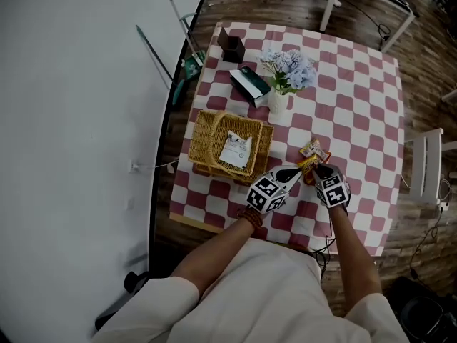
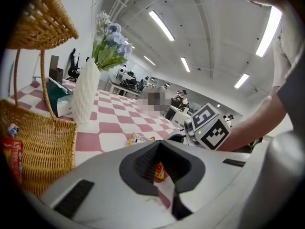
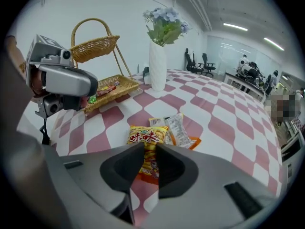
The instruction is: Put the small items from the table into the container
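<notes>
Two small snack packets lie together on the checkered table: a yellow one and a white-and-orange one, seen as one heap in the head view. My right gripper hangs open just above the yellow packet, its jaws astride the near end without touching it. My left gripper sits close to the left of the packets with its tips together and nothing held. Through its hollow a bit of the yellow packet shows. The wicker basket stands to the left and holds a white packet.
A white vase with blue flowers stands behind the basket, next to a green box and a dark box. The basket has a raised upper tier on a handle. A white chair stands past the table's right edge.
</notes>
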`<state>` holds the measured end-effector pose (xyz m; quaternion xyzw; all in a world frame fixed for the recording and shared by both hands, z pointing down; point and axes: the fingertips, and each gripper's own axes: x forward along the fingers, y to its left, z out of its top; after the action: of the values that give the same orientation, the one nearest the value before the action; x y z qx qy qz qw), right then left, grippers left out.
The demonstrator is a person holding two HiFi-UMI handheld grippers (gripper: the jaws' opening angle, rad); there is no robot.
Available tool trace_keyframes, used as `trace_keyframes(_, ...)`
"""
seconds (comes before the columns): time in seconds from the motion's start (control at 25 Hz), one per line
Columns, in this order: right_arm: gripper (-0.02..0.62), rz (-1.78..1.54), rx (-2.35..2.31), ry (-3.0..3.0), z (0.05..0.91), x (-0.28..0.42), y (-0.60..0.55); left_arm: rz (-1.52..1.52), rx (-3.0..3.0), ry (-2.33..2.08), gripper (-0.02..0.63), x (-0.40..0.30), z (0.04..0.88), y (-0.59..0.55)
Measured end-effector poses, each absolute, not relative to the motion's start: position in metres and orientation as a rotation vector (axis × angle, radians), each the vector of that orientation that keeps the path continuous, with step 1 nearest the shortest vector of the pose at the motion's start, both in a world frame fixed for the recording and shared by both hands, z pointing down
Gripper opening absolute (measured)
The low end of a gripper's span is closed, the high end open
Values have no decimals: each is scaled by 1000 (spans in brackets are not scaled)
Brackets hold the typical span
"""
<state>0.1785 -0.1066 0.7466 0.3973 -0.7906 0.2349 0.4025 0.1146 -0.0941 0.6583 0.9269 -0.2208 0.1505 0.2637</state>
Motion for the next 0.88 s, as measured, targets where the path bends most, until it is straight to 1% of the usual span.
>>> trace_keyframes(0.12, 82, 570, 1006, -2008, 742, 175, -103, 390, 2513, -597, 31, 113, 651, -91)
trace_keyframes(0.28, 56, 560, 1042, -2032, 727, 171, -98, 381, 2527, -609, 31, 106, 642, -86)
trace_keyframes(0.6, 49, 498, 1158, -2140, 661, 174, -93, 315, 2563, -651, 31, 92, 607, -76)
trace_keyframes(0.88, 48, 434, 1302, -2257, 579, 174, -80, 186, 2620, -666, 29, 88, 548, -65)
